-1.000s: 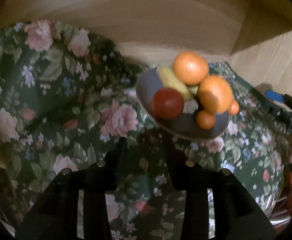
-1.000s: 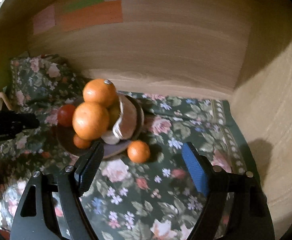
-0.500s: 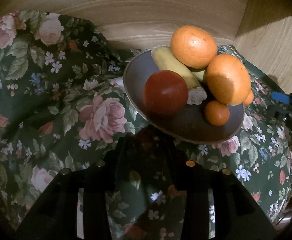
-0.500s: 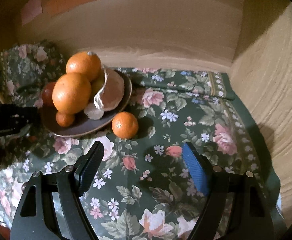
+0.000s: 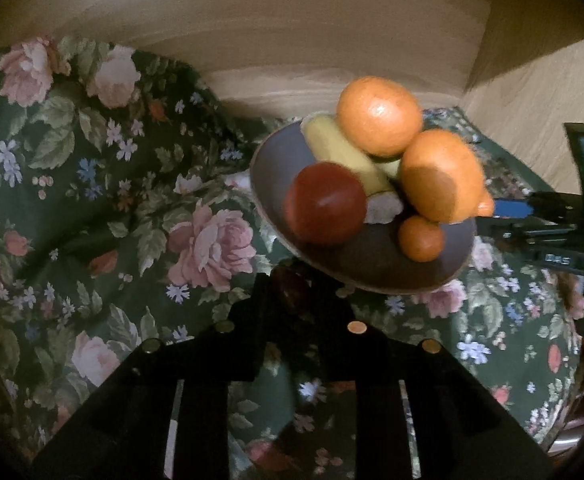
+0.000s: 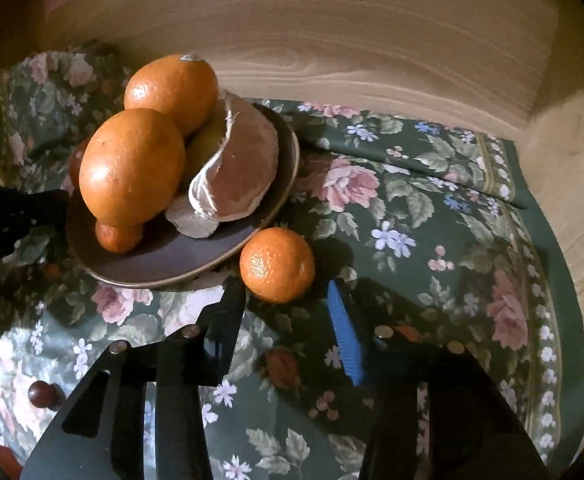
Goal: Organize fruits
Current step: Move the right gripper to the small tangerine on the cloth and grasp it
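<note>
A dark plate [image 6: 164,260] on a floral cloth holds two big oranges [image 6: 132,166], a peeled pomelo piece [image 6: 238,172], a small mandarin [image 6: 118,236], a red fruit [image 5: 325,204] and a banana [image 5: 343,156]. A loose mandarin [image 6: 276,265] lies on the cloth just right of the plate. My right gripper [image 6: 286,300] is open, its fingertips on either side of the loose mandarin's near edge. My left gripper [image 5: 303,292] is shut on a small dark red fruit [image 5: 292,288], just in front of the plate [image 5: 371,268].
Green floral cloth [image 6: 431,240] covers the surface, bunched at the left [image 5: 72,160]. Wooden walls stand behind [image 6: 351,40] and to the right [image 6: 579,200]. A small dark red fruit [image 6: 44,396] lies at the near left. The right gripper shows in the left view [image 5: 551,224].
My right gripper has moved forward and down, closing in on the loose mandarin. My left gripper's view has shifted around the plate, still holding its small fruit.
</note>
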Tool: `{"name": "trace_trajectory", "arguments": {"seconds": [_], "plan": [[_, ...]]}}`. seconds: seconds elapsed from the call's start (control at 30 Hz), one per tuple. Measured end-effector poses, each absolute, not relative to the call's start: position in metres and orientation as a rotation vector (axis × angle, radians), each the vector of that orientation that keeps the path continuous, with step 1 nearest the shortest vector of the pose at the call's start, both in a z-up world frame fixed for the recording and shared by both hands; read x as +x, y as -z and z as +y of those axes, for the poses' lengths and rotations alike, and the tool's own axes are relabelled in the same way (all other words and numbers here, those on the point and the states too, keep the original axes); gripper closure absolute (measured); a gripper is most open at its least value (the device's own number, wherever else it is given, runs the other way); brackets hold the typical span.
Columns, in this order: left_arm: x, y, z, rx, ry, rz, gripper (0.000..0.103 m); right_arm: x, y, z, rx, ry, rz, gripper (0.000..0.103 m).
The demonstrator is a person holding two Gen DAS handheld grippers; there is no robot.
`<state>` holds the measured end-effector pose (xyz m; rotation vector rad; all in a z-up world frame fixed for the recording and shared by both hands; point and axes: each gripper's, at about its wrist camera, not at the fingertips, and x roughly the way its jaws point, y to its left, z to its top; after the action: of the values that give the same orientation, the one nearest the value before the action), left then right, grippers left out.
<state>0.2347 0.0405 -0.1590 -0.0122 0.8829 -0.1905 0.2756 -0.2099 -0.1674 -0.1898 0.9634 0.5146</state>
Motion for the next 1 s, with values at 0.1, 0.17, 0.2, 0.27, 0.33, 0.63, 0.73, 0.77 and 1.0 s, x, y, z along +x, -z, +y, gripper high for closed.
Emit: {"name": "trace_trajectory", "arguments": {"seconds": [0.1,0.17,0.2,0.27,0.33,0.63,0.73,0.77,1.0], "plan": [[0.232,0.153,0.034,-0.004,0.212,0.870,0.083,0.276,0.167,-0.208,-0.201,-0.512,0.952,0.064],[0.231,0.151,0.027,0.000,0.229,0.868,0.083,0.277,0.167,-0.207,-0.206,-0.507,0.944,0.064],[0.232,0.151,0.024,0.001,0.236,0.869,0.083,0.279,0.167,-0.206,-0.206,-0.506,0.940,0.067],[0.234,0.153,0.019,-0.001,0.249,0.874,0.083,0.280,0.167,-0.204,-0.202,-0.512,0.936,0.070],[0.236,0.154,0.013,-0.006,0.258,0.880,0.083,0.280,0.167,-0.203,-0.212,-0.502,0.927,0.070],[0.252,0.157,0.000,-0.008,0.271,0.872,0.080,0.270,0.156,-0.214,-0.190,-0.488,0.884,0.070],[0.252,0.157,-0.003,-0.011,0.270,0.876,0.068,0.263,0.146,-0.216,-0.188,-0.493,0.866,0.070],[0.250,0.156,-0.004,-0.012,0.270,0.873,0.063,0.258,0.142,-0.216,-0.187,-0.495,0.859,0.070],[0.223,0.136,-0.005,-0.010,0.272,0.820,0.050,0.237,0.117,-0.218,-0.184,-0.507,0.796,0.070]]}}
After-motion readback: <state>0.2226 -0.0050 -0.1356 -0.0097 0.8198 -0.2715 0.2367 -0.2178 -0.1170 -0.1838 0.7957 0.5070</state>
